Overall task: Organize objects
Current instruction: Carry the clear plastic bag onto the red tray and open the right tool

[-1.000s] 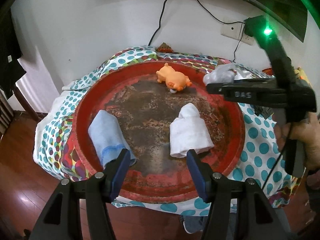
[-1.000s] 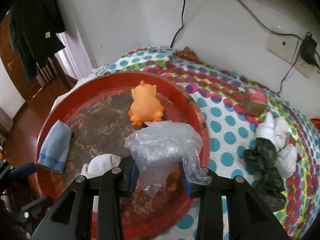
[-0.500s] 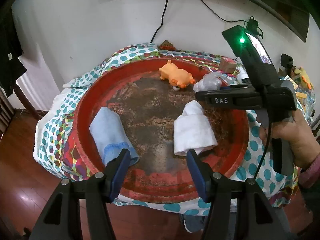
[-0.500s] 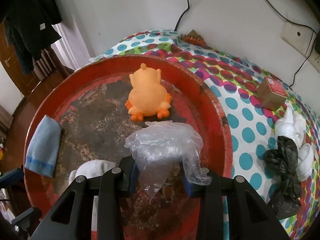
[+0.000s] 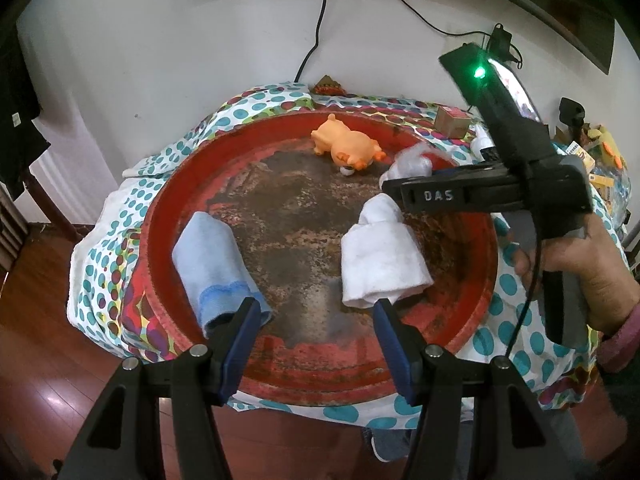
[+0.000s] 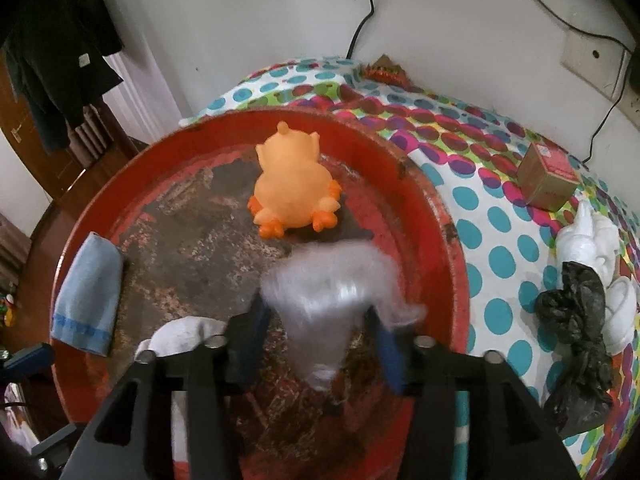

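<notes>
My right tool [image 6: 316, 344] was opening around the blurred plastic bag [image 6: 332, 288], low centre over the red tray [image 6: 448, 240]; my left tool [image 5: 314, 344] stood open, empty. The light bag might cling to a pad and drift off.

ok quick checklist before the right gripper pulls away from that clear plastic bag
1. Right gripper jaws opening: ok, they are parting with the clear plastic bag between them.
2. Bag free of the pads: cannot tell, it is motion-blurred.
3. Bag over the red tray, not the tablecloth: ok.
4. Clear of the orange toy: ok, the toy lies just beyond the bag, apart from it.
5. White cloth out of the way: cannot tell, it lies close beside the gripper.
6. Left gripper out of the way: ok, open and empty at the tray's near edge.
</notes>
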The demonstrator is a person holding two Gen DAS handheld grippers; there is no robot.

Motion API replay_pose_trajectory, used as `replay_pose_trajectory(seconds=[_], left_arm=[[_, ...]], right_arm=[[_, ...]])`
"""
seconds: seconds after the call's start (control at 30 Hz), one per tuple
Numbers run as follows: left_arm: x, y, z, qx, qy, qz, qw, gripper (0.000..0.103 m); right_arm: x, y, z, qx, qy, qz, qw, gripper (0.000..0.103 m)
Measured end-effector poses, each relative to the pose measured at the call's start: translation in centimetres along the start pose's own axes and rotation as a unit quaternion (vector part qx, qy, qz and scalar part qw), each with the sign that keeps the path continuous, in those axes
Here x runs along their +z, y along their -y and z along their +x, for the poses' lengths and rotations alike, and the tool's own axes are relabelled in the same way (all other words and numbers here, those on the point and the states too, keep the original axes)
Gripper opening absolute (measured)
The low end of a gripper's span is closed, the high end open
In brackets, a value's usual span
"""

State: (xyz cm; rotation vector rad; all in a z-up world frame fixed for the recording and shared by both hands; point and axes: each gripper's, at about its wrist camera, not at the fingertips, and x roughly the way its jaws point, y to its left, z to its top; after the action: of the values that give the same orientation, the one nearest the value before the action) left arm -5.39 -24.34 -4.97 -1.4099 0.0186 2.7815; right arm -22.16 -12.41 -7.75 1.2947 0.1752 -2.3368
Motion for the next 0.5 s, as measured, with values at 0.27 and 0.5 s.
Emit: replay_pose_trajectory(seconds=[0.27, 0.5], left_arm=[[-0.1, 0.3, 0.0, 0.004, -0.003, 0.006, 1.0, 0.06], [-0.2, 1.3, -0.3, 0.003, 0.004, 0.03, 0.9995, 0.06]], right_arm=[[-0.3, 1.0, -3.1, -0.003, 0.025, 0.005, 1.0, 0.062], [-1.2, 4.8, -6.2, -0.033, 0.047, 0.027, 0.998, 0.063]])
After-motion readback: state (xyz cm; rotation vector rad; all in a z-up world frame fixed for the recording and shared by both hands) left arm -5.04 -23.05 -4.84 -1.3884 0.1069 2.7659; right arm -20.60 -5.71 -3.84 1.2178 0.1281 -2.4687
